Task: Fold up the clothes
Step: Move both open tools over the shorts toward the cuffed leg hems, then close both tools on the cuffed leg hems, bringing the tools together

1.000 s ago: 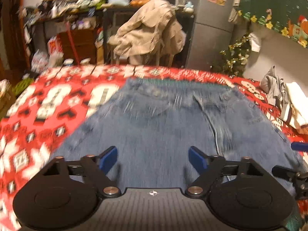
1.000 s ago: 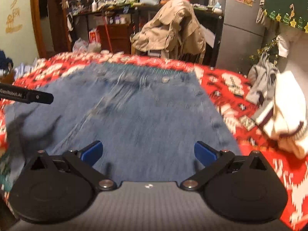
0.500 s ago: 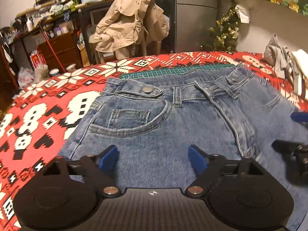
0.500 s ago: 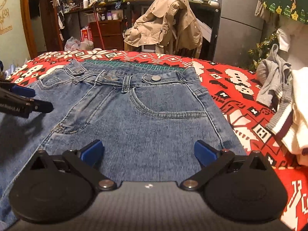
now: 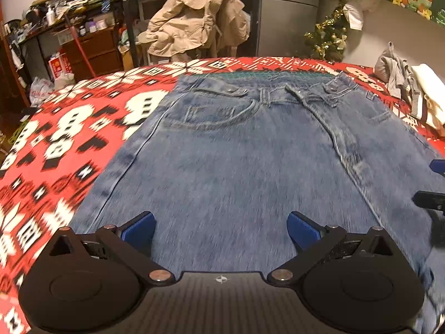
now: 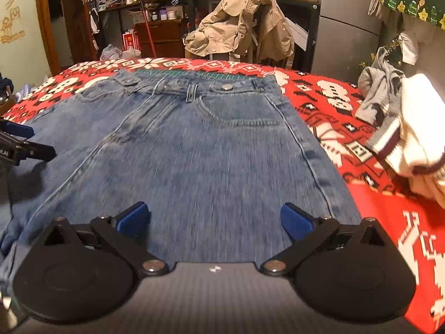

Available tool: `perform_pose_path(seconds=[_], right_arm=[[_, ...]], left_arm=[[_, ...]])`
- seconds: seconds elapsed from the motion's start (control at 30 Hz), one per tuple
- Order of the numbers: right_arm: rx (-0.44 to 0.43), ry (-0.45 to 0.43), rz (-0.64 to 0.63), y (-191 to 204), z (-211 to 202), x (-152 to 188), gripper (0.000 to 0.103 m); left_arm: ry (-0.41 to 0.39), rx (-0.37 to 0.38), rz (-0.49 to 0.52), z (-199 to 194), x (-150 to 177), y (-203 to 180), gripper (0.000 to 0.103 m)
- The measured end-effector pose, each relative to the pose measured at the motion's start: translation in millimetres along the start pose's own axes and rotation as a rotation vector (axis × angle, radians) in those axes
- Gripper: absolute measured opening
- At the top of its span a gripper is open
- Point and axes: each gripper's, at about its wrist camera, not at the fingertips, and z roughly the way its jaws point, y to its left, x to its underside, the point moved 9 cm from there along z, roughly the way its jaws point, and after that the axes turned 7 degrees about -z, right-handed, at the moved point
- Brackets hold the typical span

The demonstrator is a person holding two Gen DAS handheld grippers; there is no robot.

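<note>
Jeans [image 5: 250, 167] lie flat, front up, on the red patterned blanket [image 5: 55, 139], waistband at the far end ahead of both sets of fingers, legs running back under the cameras. Left gripper [image 5: 219, 229] hangs over the denim with its jaws opening, blue pads wide apart, only flat cloth showing in the gap and nothing pinched. Right gripper [image 6: 215, 220] sits over the other half, fingers wide apart too, empty. Each gripper's tip pokes into the other's view at the inner edge, so they sit side by side over the thigh area. Outer seam [image 5: 122, 172] lies outboard of the left gripper's left finger; off to the right of the right gripper's right finger sits a cream and grey clothes pile [image 6: 403, 128], apart from the jeans. Judged step – about to take hold for a first fold, not yet begun. Risks: closing mid-panel would likely catch only the top layer, so the fold drags crooked; uneven grabs from the two sides could skew the waistband; the blanket could get pinched with the denim near the edge; a wide rightward swing might brush the pile – frames are motion-blurred, so contact with the cloth can't be told
</note>
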Motion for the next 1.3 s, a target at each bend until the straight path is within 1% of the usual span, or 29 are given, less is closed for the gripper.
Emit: perform_pose_path(seconds=[0.17,0.27,0.43,0.47,0.5,0.57,0.6,0.67,0.7,0.73,0.83,0.87,1.0,1.07,1.13,1.2,1.23,1.27,1.3], right_arm=[[-0.026,0.026,-0.009,-1.4,-16.8,15.4,0.102],[-0.032,0.032,-0.013,-2.3,-23.8,21.8,0.102],[-0.023,0.052,-0.002,-1.0,-27.6,25.2,0.102],[-0.022,0.055,0.0,-0.9,-27.5,25.1,0.102],[-0.024,0.063,0.003,-1.0,-27.6,24.5,0.102],[-0.01,0.055,0.02,-0.5,-30.9,19.3,0.102],[-0.002,0.051,0.029,-0.2,-32.6,16.7,0.102],[-0.012,-0.041,0.012,9.1,-41.7,3.3,0.102],[-0.016,-0.059,-0.004,13.6,-41.6,-1.3,0.102],[-0.014,-0.054,-0.03,19.8,-36.7,-5.4,0.102],[0.016,0.022,-0.087,32.1,-14.2,-6.2,0.102],[0.014,0.038,-0.097,36.0,-9.3,-4.7,0.102],[-0.02,0.048,-0.091,44.7,-15.6,4.6,0.102],[-0.045,0.064,-0.091,48.9,-23.5,13.0,0.102],[-0.047,0.07,-0.096,52.2,-31.8,17.5,0.102],[-0.045,0.061,-0.113,56.5,-39.4,16.8,0.102],[-0.068,0.048,-0.123,60.9,-46.2,15.2,0.1],[-0.093,0.035,-0.133,65.5,-53.4,13.6,0.098],[-0.115,0.031,-0.135,70.4,-59.2,12.6,0.094]], left_arm=[[0.029,-0.009,-0.014,-15.0,15.6,8.9,0.103],[0.033,-0.007,-0.013,-22.5,23.8,11.2,0.103],[0.039,0.001,0.023,-27.7,28.9,5.9,0.102],[0.034,0.009,0.018,-29.4,27.7,3.5,0.099],[0.027,0.019,0.009,-31.6,25.8,0.3,0.092],[0.013,0.04,-0.007,-36.0,22.0,-5.9,0.087],[0.006,0.05,-0.015,-38.2,20.1,-9.0,0.088],[-0.005,0.073,-0.029,-40.6,16.5,-16.5,0.088],[-0.002,0.087,-0.029,-38.4,14.4,-23.5,0.088],[0.003,0.091,-0.016,-35.2,14.4,-30.7,0.088],[0.022,0.097,0.035,-25.3,17.0,-51.5,0.087],[0.032,0.101,0.056,-23.4,19.6,-57.5,0.086],[0.047,0.106,0.147,-32.8,38.0,-71.6,0.086],[0.06,0.116,0.16,-40.0,46.2,-74.1,0.086],[0.077,0.122,0.156,-46.5,50.8,-73.7,0.084],[0.089,0.141,0.128,-53.3,51.2,-69.4,0.08],[0.103,0.153,0.105,-57.2,51.1,-66.8,0.079],[0.119,0.167,0.081,-61.3,51.4,-64.4,0.076],[0.133,0.181,0.056,-65.3,51.8,-61.9,0.071]])
